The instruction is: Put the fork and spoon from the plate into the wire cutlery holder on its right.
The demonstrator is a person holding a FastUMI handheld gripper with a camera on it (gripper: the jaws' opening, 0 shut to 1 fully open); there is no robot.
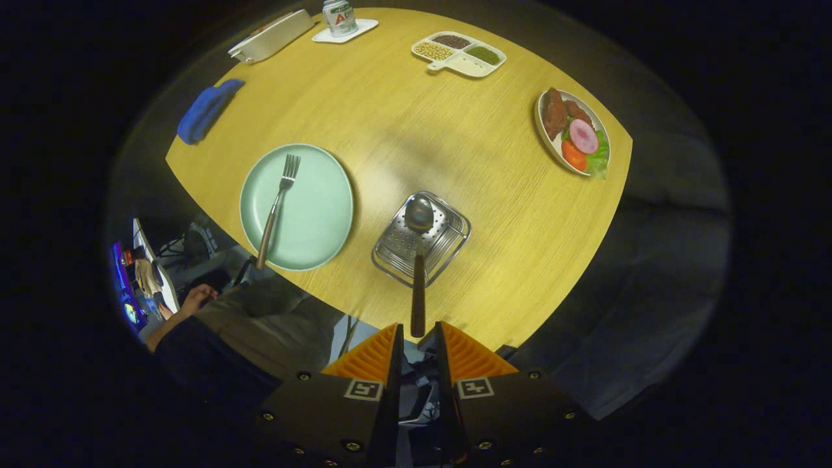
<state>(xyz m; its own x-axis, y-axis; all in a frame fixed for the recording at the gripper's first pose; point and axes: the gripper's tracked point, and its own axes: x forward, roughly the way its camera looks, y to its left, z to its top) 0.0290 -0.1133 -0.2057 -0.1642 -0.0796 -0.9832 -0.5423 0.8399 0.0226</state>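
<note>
Gripper [416,333] clamped on spoon [418,260] by its dark wooden handle; shiny oval bowl hangs over the wire cutlery holder [448,244] with perforated metal base. Fork [276,208], wood handle, lies on round pale-green plate [325,208] left of holder. Tabletop [468,149]: light woodgrain.

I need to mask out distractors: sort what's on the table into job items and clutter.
Job: spoon, handle between the claw fingers, bowl over the wire cutlery holder; fork on the green plate.

Clutter: blue cloth, food plate, divided dish, can, white container.
</note>
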